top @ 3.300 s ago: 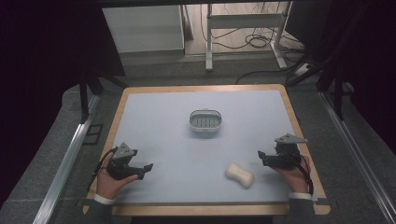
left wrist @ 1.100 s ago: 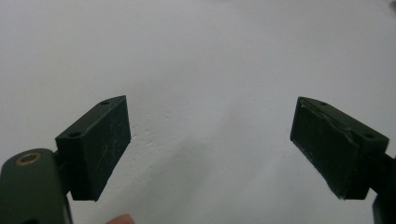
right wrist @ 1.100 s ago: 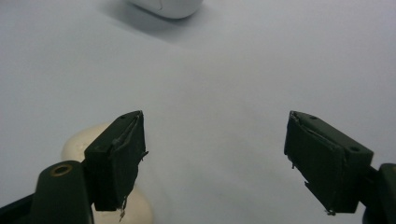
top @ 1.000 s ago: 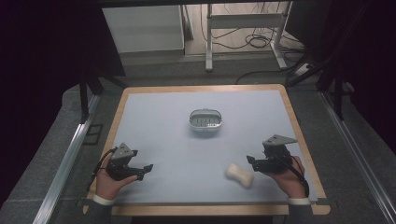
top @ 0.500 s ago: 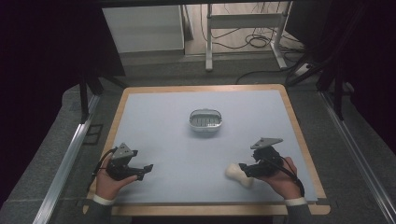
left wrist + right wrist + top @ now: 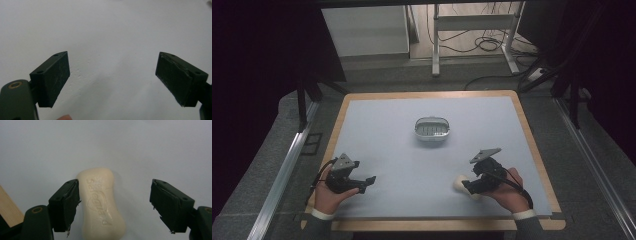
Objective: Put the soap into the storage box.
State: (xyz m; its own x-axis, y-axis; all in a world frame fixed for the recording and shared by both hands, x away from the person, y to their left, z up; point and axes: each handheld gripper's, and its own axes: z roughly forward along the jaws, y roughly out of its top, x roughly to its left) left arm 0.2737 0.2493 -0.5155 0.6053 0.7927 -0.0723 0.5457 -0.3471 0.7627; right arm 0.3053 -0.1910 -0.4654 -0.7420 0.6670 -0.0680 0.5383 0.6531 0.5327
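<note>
Right gripper (image 6: 476, 185) has slid in from the desk's right edge to the soap (image 6: 102, 203); left gripper (image 6: 357, 182) hasn't budged. Right fingers (image 6: 63, 203) spread, soap lying flat on the desk (image 6: 412, 150) between them but hard against one finger, big gap to the other. Left fingers (image 6: 51, 77) spread, nothing between. Risk: off-centre close shoves or twists the slick bar instead of pinching it. Dish (image 6: 432, 130) sits well apart, mid-desk.

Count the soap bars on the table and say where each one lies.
1. The soap bar lies flat on the table near its front edge, between the open jaws of the right gripper, close to one jaw.
</note>
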